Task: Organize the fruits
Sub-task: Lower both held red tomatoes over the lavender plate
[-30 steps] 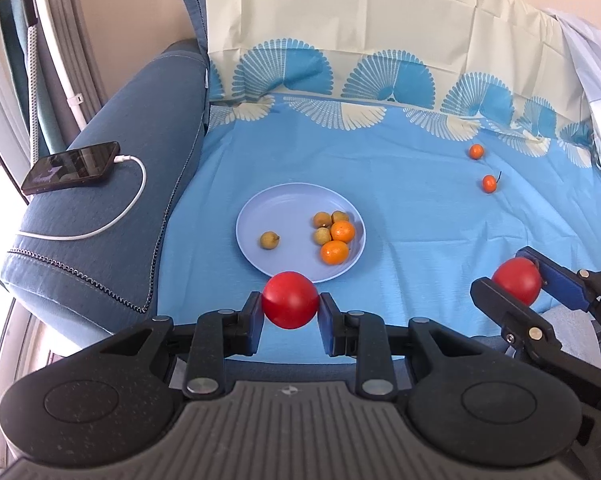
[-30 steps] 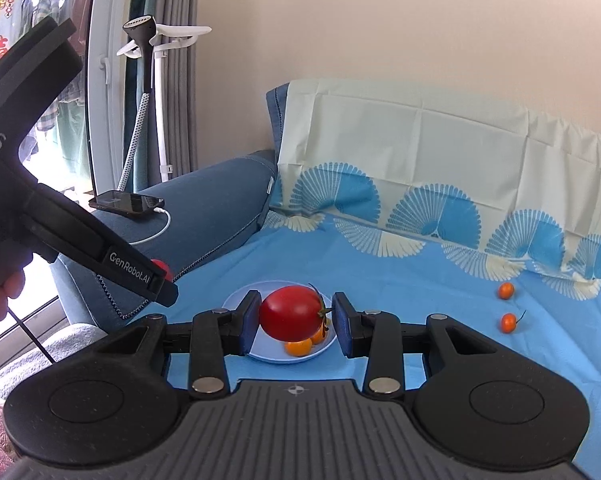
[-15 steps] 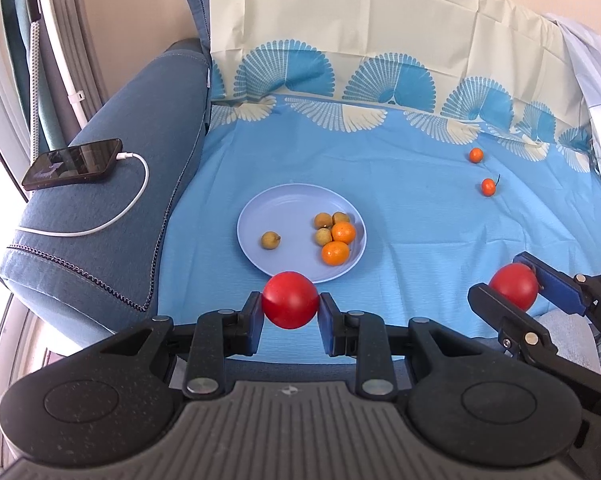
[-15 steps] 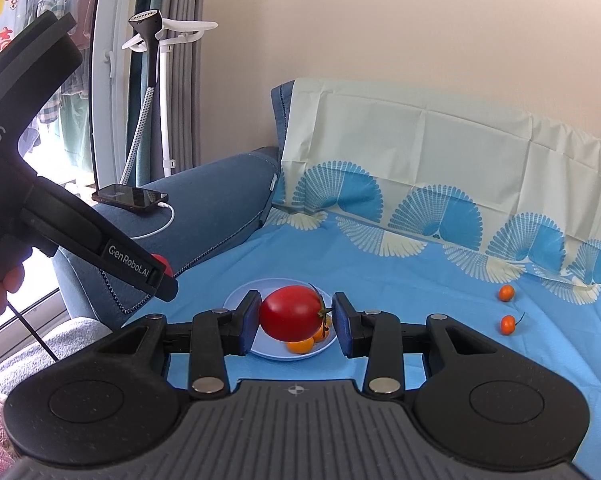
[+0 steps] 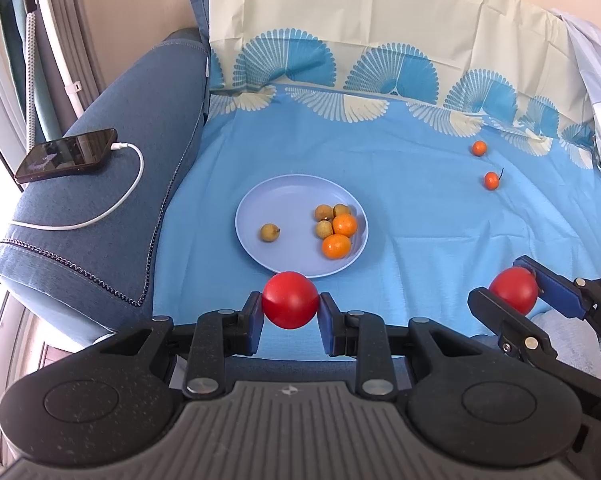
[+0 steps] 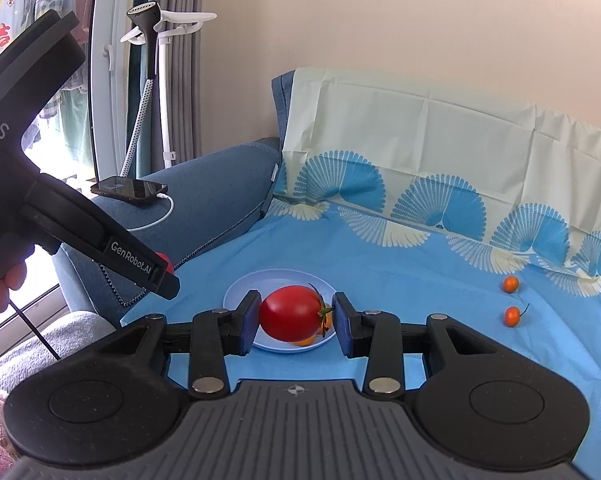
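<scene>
The left tongs (image 5: 290, 312) are clamped on a round red tomato (image 5: 289, 300), with a blue pad pressing on each side of it. The right tongs (image 6: 294, 316) are clamped on a second red tomato (image 6: 291, 313), which lies sideways with its green stem end against the right pad. In the left wrist view, the right tongs (image 5: 514, 292) stand to the right, well apart from the left ones.

Both tomatoes are in the air above the near part of a blue sheet (image 5: 420, 216) that covers a sofa. Just beyond the left tongs a light blue plate (image 5: 284, 208) lies on the sheet. On it are two small oranges (image 5: 336, 246) touching each other, a group of small brownish fruits (image 5: 324, 213) beside them, and one more brownish fruit (image 5: 269, 232) apart, on the left side of the plate.

Far to the right, near the fan pattern of the sheet, two small orange fruits (image 5: 491, 180) lie on the sheet, near each other.

On the dark blue armrest (image 5: 112, 208) at the left a phone (image 5: 66, 155) lies with a white cable (image 5: 112, 208) plugged in.
</scene>
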The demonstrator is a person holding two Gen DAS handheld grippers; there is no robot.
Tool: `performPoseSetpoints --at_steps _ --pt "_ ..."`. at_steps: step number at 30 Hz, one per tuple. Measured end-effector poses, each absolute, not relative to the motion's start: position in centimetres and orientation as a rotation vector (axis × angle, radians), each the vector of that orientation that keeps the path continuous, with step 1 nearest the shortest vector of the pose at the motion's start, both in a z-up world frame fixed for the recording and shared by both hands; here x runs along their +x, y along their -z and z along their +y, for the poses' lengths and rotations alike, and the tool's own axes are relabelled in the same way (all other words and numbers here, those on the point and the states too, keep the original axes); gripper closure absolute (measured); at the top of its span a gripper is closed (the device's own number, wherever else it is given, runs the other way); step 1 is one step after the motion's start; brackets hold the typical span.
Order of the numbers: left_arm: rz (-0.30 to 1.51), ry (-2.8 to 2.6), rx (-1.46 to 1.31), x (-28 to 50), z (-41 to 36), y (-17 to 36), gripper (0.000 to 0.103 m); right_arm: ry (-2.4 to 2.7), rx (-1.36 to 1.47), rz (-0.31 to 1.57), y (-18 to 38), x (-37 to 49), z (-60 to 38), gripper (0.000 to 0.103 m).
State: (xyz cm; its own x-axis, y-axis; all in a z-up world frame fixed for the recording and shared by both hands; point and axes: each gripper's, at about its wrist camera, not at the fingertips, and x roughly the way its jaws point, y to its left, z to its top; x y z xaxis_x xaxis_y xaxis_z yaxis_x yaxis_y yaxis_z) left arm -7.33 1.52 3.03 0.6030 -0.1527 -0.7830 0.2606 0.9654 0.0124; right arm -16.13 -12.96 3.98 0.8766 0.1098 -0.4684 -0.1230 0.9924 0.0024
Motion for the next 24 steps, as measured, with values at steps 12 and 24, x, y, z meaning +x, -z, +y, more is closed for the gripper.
performPoseSetpoints --at_steps 12,24 --pt "0.944 0.223 0.123 -4.6 1.8 -1.3 0.071 -0.122 -0.011 0.558 -2.5 -14.1 -12.6 0.063" --pt "1.002 0.179 0.129 1.2 1.4 1.0 0.071 -0.135 -0.006 0.646 0.2 -9.5 -12.9 0.063"
